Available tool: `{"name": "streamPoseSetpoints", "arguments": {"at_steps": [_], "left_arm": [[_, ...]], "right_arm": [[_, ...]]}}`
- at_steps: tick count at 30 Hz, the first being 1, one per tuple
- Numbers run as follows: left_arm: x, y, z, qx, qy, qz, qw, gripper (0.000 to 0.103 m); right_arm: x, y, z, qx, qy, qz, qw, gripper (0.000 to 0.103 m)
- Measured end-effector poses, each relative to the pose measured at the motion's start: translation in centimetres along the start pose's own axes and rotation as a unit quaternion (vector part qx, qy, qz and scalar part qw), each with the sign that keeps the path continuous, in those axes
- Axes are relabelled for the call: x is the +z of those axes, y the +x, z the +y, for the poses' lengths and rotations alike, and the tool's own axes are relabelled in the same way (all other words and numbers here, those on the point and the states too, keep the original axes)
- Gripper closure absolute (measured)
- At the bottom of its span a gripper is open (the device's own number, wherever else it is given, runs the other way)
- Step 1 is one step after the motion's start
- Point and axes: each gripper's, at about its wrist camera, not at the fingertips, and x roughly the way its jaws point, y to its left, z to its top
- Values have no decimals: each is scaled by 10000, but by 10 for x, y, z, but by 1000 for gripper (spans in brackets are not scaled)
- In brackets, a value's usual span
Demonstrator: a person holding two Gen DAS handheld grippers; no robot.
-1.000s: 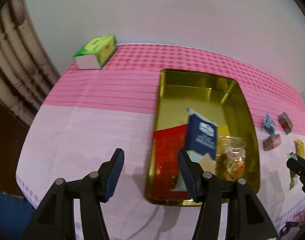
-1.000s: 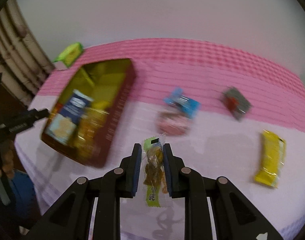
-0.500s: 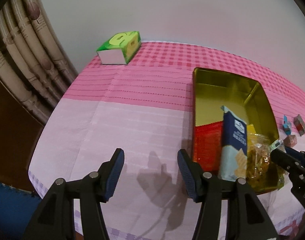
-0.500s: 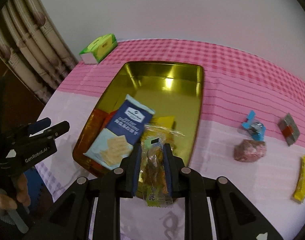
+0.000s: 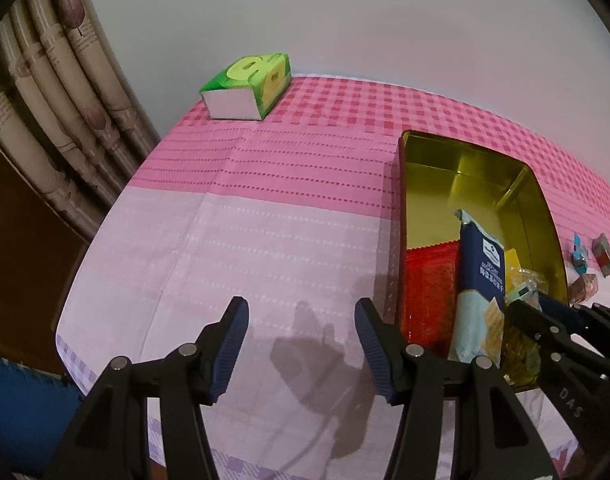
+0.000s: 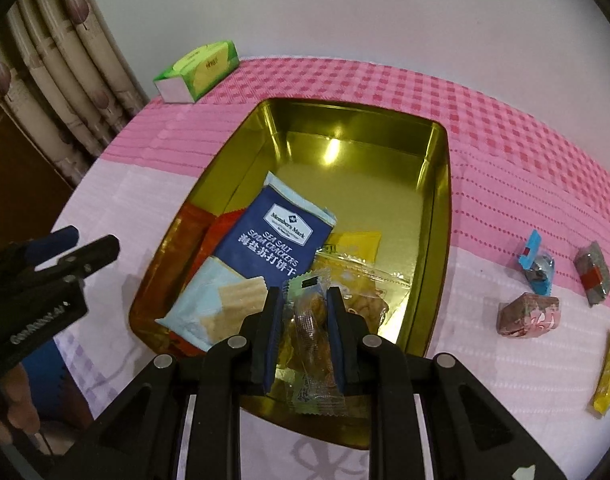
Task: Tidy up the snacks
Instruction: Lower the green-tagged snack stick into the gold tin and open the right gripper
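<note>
Right wrist view gave you what the other camera could not: your right claw [image 6: 303,328] was clamped on a clear-wrapped snack with green ends [image 6: 310,344], held just above the near end of the gold tin [image 6: 439,216]. Inside the tin lay a blue cracker packet [image 6: 265,256], tilted across a red packet [image 6: 221,228], with a yellow packet [image 6: 355,240] and a clear bag of golden snacks [image 6: 365,296] beside it. To the right of the tin, on the pink-clothed bench [image 6: 485,160], four wrapped sweets sat well apart from it: a blue one [image 6: 537,264], a grey one with a red band [image 6: 592,276], a pink block [image 6: 529,316] and a yellow bar [image 6: 609,368]. At the left edge you could see your left claw [image 6: 77,246] from the side, and fingers [image 6: 19,404] of your hand below it.

Left wrist view showed you that your left claw [image 5: 301,344] stood partly open with nothing between its blue pads, pointing steeply down at bare cloth just left of the tin [image 5: 401,200]. From there the cracker packet [image 5: 481,292] appeared propped up, and your right claw [image 5: 545,316] reached in from the right edge over the tin's near corner. A green tissue box [image 5: 249,84] rested at the far left corner of the bench, near the curtain [image 5: 57,92].
</note>
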Motion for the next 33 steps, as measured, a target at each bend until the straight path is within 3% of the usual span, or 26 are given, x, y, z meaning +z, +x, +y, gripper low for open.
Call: {"name": "streamPoseSetpoints", "arguments": {"at_steps": [16,23,33], "left_arm": [[0,4,2,-59,-113,76,9999,46],[0,5,1,-47,-119,73,9999,46],[-1,6,-2,-33,-51,60,10000,46]], "right_arm": [[7,9,5,-83,-87,-60,9999,80],[4,4,6,-48,-112,-86,9999,64],[3,-10,2,31,-84,-199,9998,60]]}}
